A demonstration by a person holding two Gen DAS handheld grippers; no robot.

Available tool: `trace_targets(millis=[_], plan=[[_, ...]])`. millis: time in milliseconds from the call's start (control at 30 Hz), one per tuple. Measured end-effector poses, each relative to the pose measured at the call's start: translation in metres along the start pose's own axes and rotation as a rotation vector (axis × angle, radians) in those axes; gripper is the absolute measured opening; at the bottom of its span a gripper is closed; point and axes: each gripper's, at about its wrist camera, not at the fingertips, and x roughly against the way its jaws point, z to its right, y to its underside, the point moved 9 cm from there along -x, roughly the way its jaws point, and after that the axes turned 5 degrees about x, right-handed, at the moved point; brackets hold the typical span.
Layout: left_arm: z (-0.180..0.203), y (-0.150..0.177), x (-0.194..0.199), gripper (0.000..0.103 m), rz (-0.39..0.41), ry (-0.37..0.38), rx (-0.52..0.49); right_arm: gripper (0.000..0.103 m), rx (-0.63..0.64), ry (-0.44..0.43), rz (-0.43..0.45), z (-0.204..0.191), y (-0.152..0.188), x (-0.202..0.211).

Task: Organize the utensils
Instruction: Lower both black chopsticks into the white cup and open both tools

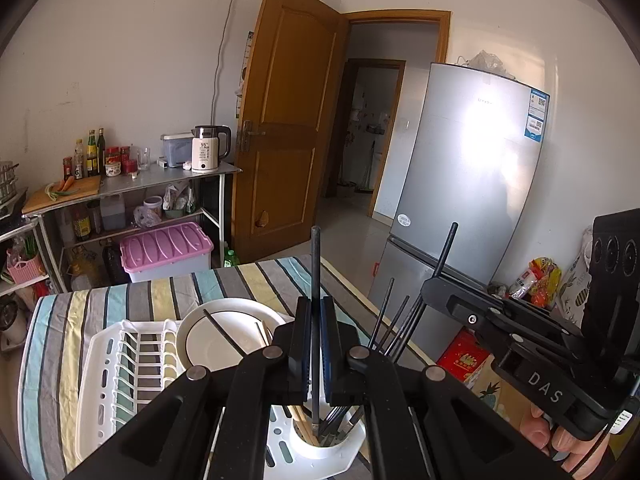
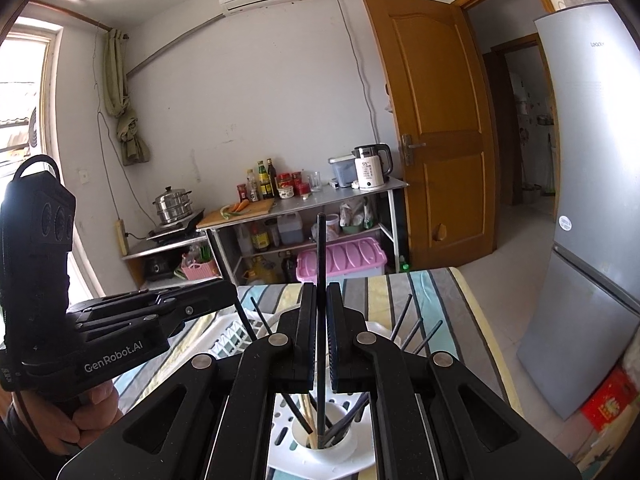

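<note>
White plastic forms the dish rack (image 1: 120,364) at the left of the left wrist view, resting on a striped tablecloth (image 1: 60,320). Just right of its slots sits a white plate (image 1: 224,336) with a dark rim line, and 1 dark chopstick lies across it. Next comes the left gripper (image 1: 316,344), its jaws clamped on a single black chopstick (image 1: 315,280) that stands upright, lower tip down in the round white utensil cup (image 1: 316,440) at the rack's near corner. That cup already contains several black and pale wooden chopsticks, leaning outward. Farther right, the right gripper (image 1: 434,280) reaches in from the side, closed on a second black chopstick (image 1: 447,248), with part of a hand (image 1: 560,436) visible under its handle.

In the right wrist view the left gripper (image 2: 230,294) sits at the left, fingers of a hand (image 2: 80,412) wrapped around its grip. At centre the right gripper (image 2: 320,332) pinches its chopstick (image 2: 321,256) vertically above the cup (image 2: 324,436). A grey fridge (image 2: 592,200) stands at the far right.
</note>
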Motion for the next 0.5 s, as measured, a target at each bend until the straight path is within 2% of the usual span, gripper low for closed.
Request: trace_targets(millis=[367,500], plan=[[-0.025,0.033,-0.038,0.004,-0.084,-0.033,0.030,0.004,-0.016,0.012,-0.075,0.011,0.030,-0.024],[-0.030,0.036,-0.045,0.004,-0.090,-0.056,0.028,0.004,-0.027,0.027,-0.107,0.016,0.038,-0.033]])
